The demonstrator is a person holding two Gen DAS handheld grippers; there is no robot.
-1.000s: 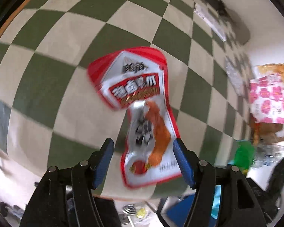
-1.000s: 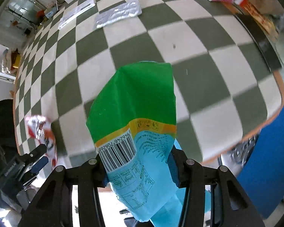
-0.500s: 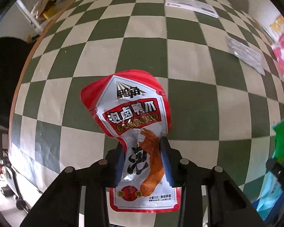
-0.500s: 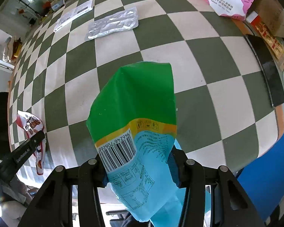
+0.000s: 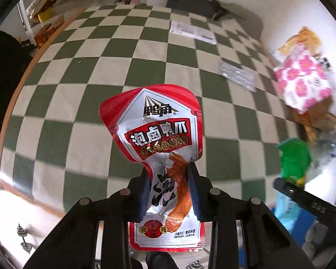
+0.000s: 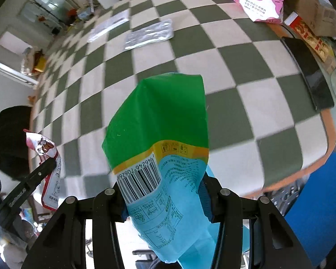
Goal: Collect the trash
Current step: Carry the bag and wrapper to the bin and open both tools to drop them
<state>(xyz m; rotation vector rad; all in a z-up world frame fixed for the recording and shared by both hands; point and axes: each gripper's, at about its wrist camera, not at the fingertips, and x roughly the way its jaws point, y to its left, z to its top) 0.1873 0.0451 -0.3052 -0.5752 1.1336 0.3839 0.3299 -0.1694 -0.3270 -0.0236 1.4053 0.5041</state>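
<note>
Overhead, the left tool (image 5: pixel 168 186) is closing on a red snack packet (image 5: pixel 159 139) above the checkered table (image 5: pixel 82 103); the right tool (image 6: pixel 163 192) clamps a green-and-blue bag (image 6: pixel 161 134).

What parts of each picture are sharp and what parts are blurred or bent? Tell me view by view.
Left wrist view: the red snack pouch is sharp; the checkered tablecloth smears toward the edges, and the pink flowered bag is blurred. Right wrist view: the green and blue bag and its barcode are crisp; the checks bow outward from fisheye distortion; the silver wrapper is soft.
</note>
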